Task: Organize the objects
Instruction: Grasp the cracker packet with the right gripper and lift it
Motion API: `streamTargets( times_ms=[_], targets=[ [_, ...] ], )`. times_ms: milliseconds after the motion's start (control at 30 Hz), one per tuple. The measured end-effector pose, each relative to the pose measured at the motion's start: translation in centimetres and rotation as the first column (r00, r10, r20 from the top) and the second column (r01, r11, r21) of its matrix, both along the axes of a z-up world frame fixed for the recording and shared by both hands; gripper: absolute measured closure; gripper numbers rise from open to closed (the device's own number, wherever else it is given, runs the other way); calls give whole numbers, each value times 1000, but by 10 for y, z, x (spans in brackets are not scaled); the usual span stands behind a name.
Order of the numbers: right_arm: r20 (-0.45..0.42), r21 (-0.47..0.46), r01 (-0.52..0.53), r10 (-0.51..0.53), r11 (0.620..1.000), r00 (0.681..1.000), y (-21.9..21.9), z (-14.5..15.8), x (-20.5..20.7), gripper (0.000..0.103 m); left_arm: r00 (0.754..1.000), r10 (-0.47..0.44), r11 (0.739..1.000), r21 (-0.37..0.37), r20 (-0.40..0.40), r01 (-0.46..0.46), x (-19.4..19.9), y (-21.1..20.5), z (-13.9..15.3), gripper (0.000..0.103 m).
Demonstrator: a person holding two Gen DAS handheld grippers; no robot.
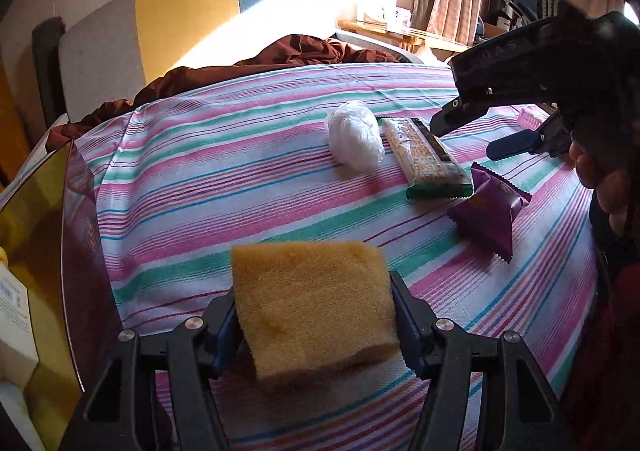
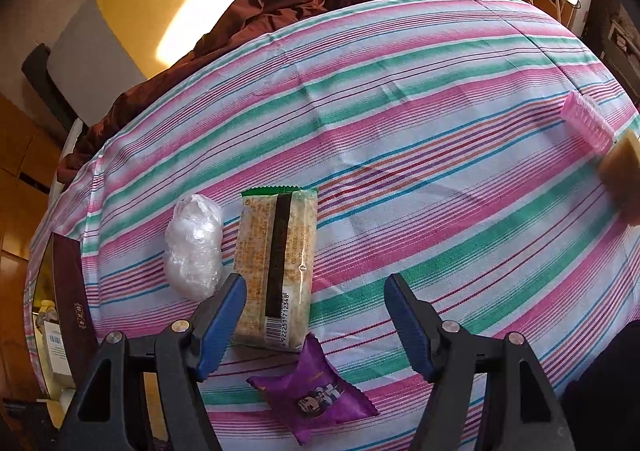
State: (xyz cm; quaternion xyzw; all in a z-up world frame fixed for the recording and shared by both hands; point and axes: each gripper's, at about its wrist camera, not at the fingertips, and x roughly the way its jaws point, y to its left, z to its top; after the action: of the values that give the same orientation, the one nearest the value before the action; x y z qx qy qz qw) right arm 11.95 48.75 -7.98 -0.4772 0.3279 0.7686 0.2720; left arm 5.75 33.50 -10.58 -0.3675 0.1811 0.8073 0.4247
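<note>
Left gripper point(image 1: 314, 317): jaws part-way closed and clamped on a yellow sponge point(image 1: 316, 307), one pad against each side, the sponge carried clear above the striped cloth point(image 1: 240, 171); right gripper point(image 2: 316, 325): jaws standing about half open with nothing between the pads, pointing steeply down above the purple snack packet point(image 2: 316, 399); the cloth covers a table, so places are given by the table's edges as the right wrist view shows them; purple snack packet lies at the near edge; long cracker packet point(image 2: 278, 271), green-ended with a dark stripe and barcode, lies just beyond it, the two touching or all but touching; clear crumpled plastic bag point(image 2: 195, 247) lies just beside the cracker packet on its left; pink ribbed item point(image 2: 588, 127) sits near the right edge, well apart from the packets, identity not determinable; brown bedding point(image 2: 280, 11) bunched beyond the far edge; dark box point(image 2: 72, 303) at the left edge
</note>
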Motion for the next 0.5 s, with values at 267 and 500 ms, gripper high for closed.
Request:
streamTargets(
  times_ms=[267, 500],
  targets=[
    [61, 35, -77, 75, 996, 995, -10, -6, -30, 30, 1000, -1, 1000, 24, -16, 1, 0, -2, 0, 38],
    [163, 88, -155, 139, 984, 977, -17, -20, -53, 30, 1000, -1, 1000, 27, -18, 2, 0, -3, -1, 38]
  ],
)
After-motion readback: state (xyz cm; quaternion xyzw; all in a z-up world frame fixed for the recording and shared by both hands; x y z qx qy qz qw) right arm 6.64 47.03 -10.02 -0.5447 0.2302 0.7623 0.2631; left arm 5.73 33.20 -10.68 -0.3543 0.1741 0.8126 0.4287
